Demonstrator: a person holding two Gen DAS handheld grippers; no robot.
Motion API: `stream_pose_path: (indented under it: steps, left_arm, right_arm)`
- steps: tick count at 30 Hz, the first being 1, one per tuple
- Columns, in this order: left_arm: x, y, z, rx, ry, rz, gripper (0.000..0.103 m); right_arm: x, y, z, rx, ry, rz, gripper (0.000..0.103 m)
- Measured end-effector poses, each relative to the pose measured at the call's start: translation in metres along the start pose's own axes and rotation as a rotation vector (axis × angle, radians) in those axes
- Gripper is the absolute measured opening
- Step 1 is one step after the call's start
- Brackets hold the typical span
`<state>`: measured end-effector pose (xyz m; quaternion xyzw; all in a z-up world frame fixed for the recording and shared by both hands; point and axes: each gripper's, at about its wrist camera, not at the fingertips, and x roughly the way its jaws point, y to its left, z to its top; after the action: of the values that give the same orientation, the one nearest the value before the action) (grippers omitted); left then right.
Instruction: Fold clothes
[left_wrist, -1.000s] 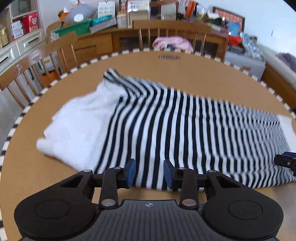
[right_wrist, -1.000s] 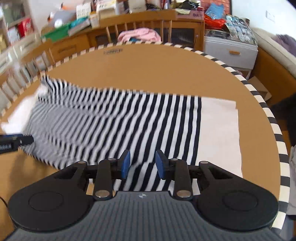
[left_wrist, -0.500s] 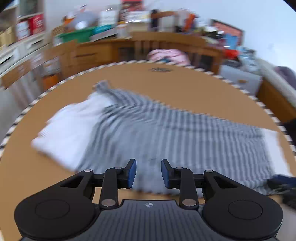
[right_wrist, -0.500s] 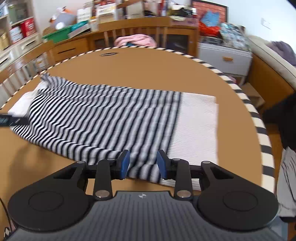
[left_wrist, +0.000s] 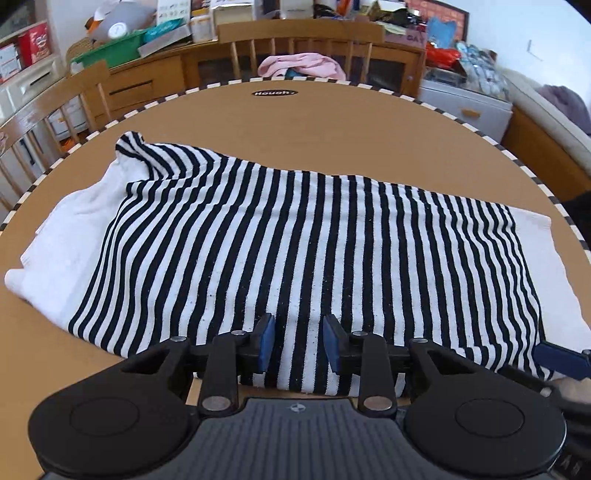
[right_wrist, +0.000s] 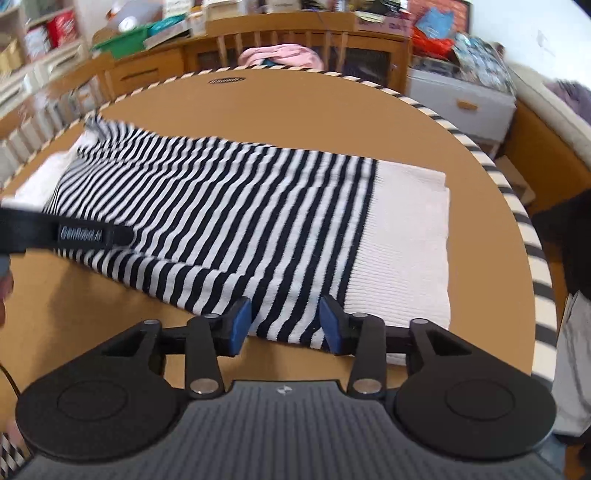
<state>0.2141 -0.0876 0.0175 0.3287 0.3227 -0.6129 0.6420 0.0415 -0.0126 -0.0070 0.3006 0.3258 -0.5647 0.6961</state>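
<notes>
Down in the left wrist view, the left gripper (left_wrist: 298, 341) sat low centre with its jaws apart and nothing between them, poised over the near edge of the striped top (left_wrist: 295, 240). That top lay spread lengthwise across the middle of the round table (left_wrist: 332, 122) — white part bunched at the frame's left, white hem at the right. The right gripper (left_wrist: 559, 360) poked in at lower right.

Over in the right wrist view, blurred, the right gripper (right_wrist: 283, 323) also stood agape and empty at the near edge of the top (right_wrist: 221, 214), beside the white hem (right_wrist: 406, 240). Whether the top was already folded once, I could not tell. For a clean fold, both should pinch the same edge level — and lift together.
</notes>
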Motion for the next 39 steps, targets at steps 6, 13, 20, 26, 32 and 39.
stream_pose_path:
  steps: [6,13,20,26,32,39]
  left_arm:
    - [-0.022,-0.008,0.009,-0.133,0.070,0.138,0.045]
    - [-0.070,-0.060,0.001,-0.396,0.059,0.319,0.062]
    - [-0.089,-0.115,-0.029,-0.535,0.108,0.348,0.068]
    - [-0.097,-0.135,-0.054,-0.627,0.102,0.336,0.068]
    - [-0.108,-0.139,-0.060,-0.747,0.107,0.394,0.069]
    - [-0.087,-0.161,-0.024,-0.921,0.080,0.542,0.070]
  right_arm:
    - [-0.004,-0.016,0.020,-0.038,0.003,0.105,0.059]
    - [-0.019,-0.069,0.051,-0.307,-0.056,0.310,0.062]
    - [-0.032,-0.099,0.064,-0.484,-0.076,0.448,0.056]
    - [-0.040,-0.103,0.057,-0.550,-0.055,0.504,0.054]
    - [-0.045,-0.107,0.054,-0.620,-0.035,0.566,0.054]
    - [-0.001,-0.104,0.106,-0.779,-0.013,0.761,0.054]
